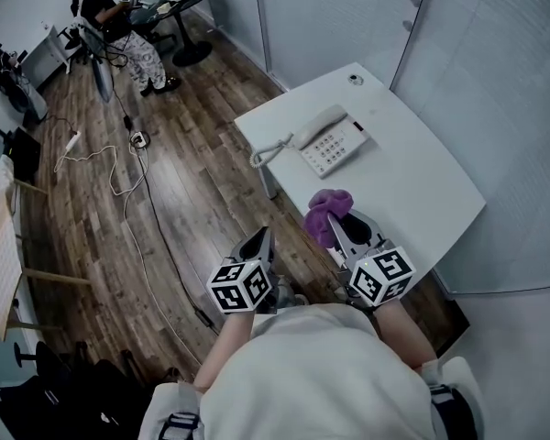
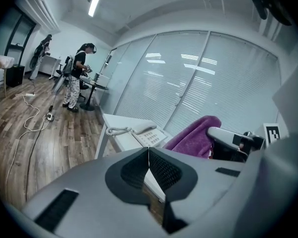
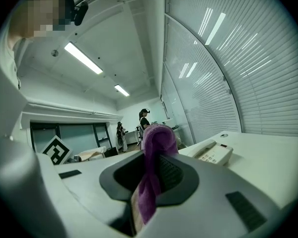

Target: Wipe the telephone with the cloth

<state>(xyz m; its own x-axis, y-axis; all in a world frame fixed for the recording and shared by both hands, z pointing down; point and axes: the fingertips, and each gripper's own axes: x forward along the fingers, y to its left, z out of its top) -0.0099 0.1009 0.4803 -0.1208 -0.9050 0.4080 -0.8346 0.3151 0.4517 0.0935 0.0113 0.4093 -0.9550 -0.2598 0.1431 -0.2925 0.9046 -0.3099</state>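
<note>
The white telephone (image 1: 330,140) sits on the white counter (image 1: 422,191), near the far left side. Its handset lies on top, and its curly cord (image 1: 268,151) hangs by the counter's left edge. The purple cloth (image 1: 325,211) is not touching the telephone. It is up in the air over the near edge of the counter, a bit in front of the phone. The right hand-held gripper (image 3: 150,180) is pinching the cloth tight, and the cloth bunches up in a soft lump above the tips. The left hand-held gripper (image 2: 149,155) is closed all the way, with nothing in it. It is beside the right one, out over the wooden floor (image 1: 192,181) just left of the counter. A small round thing (image 1: 354,79) sits at the far corner of the counter. A long cable (image 1: 147,218) runs across the floor. Far back in the room, a person (image 1: 119,26) stands at another desk.
</note>
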